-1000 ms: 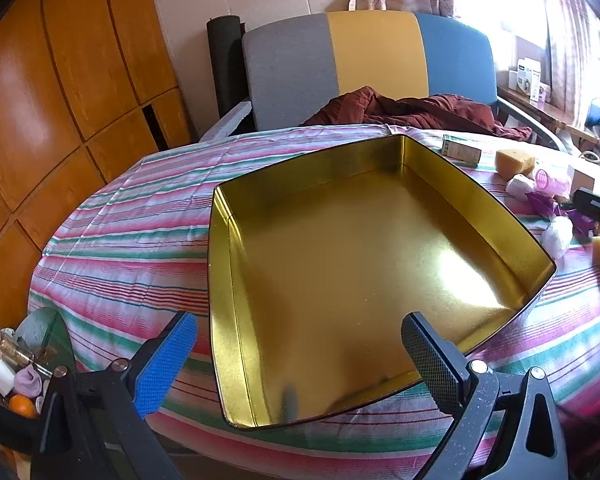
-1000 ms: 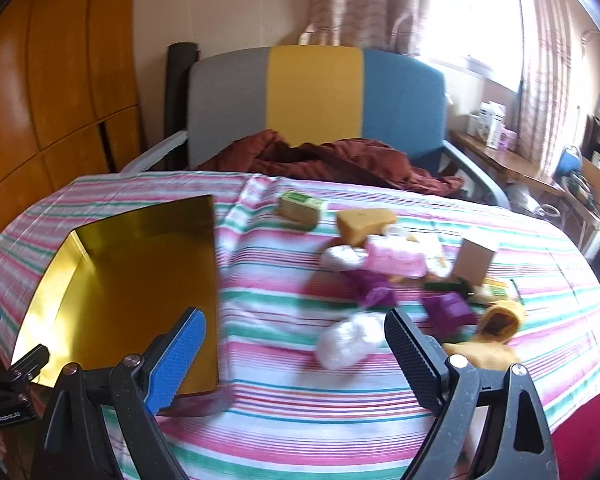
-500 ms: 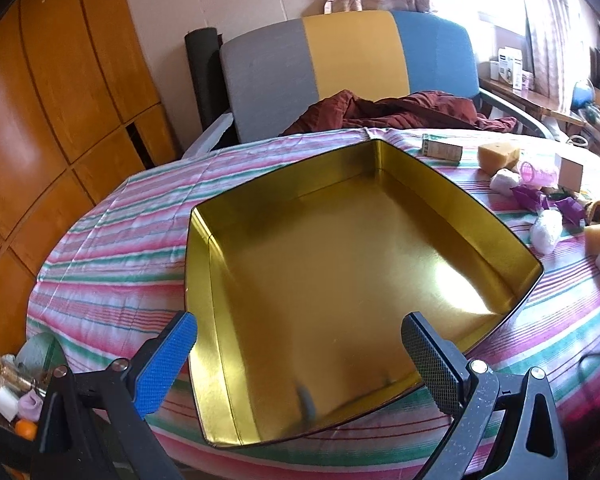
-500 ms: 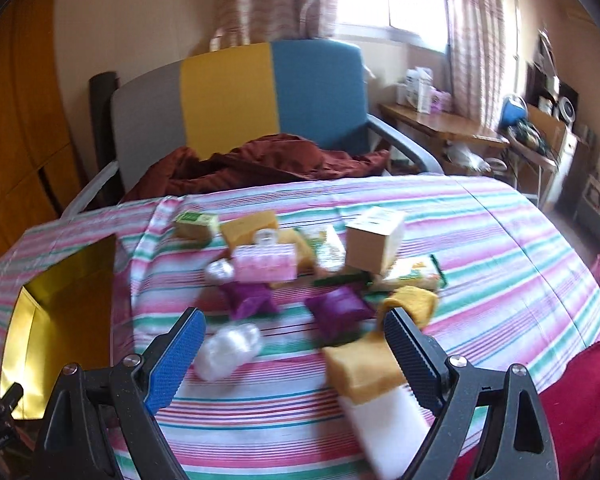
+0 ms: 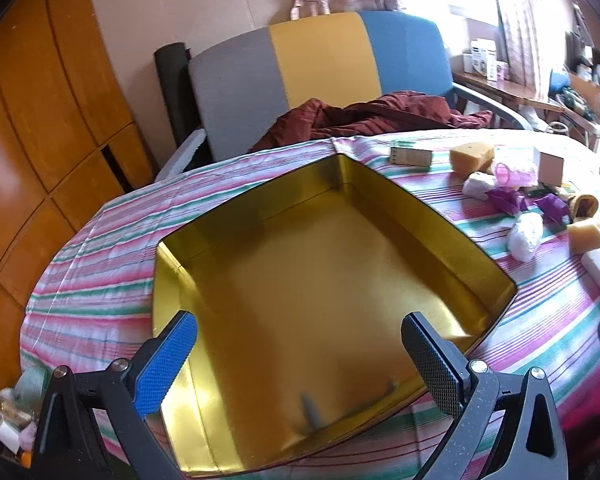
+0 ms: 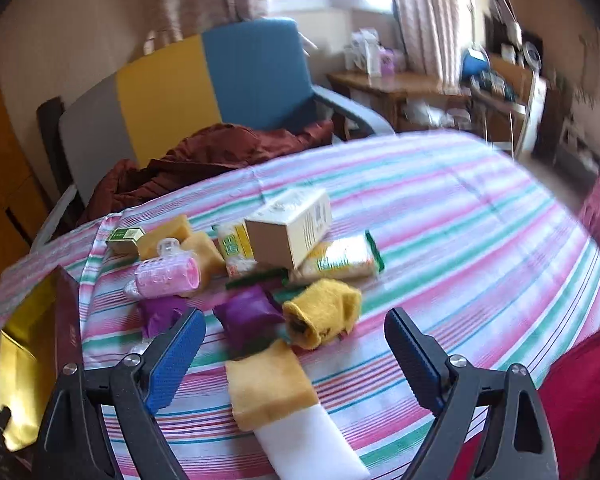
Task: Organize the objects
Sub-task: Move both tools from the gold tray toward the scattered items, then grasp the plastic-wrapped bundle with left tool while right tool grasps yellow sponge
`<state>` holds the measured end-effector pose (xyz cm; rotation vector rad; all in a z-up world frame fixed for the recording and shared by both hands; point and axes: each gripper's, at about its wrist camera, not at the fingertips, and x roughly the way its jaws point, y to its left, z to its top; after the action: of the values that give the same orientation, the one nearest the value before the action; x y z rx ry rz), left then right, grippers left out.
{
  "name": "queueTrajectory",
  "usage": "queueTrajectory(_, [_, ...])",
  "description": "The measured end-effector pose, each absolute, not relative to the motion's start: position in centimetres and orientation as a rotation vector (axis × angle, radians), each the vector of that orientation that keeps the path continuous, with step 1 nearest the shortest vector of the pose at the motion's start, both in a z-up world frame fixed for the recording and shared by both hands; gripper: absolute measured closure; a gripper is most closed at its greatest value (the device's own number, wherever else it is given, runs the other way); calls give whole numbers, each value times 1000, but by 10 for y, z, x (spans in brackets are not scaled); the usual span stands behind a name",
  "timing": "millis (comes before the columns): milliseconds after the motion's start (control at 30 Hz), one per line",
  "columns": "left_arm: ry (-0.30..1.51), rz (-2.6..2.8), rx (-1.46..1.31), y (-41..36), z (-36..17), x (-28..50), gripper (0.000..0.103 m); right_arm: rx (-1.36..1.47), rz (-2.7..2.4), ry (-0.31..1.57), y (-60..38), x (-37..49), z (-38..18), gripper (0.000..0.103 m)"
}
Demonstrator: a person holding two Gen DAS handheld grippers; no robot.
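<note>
Left wrist view: the left gripper, jaws spread and empty, hangs over a gold tin on the striped counter. Right wrist view: the right gripper, jaws spread, hovers above a yellow sponge near a purple packet and a cardboard box.

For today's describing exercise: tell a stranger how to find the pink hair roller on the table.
Start at the gold tin on the striped tablecloth, then look to the pile of small things beside it. At the pile's tin-side edge lies the hair roller, just above a purple packet. It alone is a see-through pink cylinder.
</note>
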<state>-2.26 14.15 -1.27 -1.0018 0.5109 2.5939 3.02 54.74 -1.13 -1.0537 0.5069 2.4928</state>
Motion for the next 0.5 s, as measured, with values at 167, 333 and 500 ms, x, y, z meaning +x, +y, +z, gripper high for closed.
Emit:
queueTrajectory(167, [579,2555,-960,168,-11,-24,0,-1035,2495,604,555,31,-13,10])
queueTrajectory(333, [644,2504,-916,198,-9,-22,0,-1046,2510,621,555,31,-14,10])
queueTrajectory(500, [672,2457,-863,226,-3,-18,0,-1038,2517,658,557,33,-14,10])
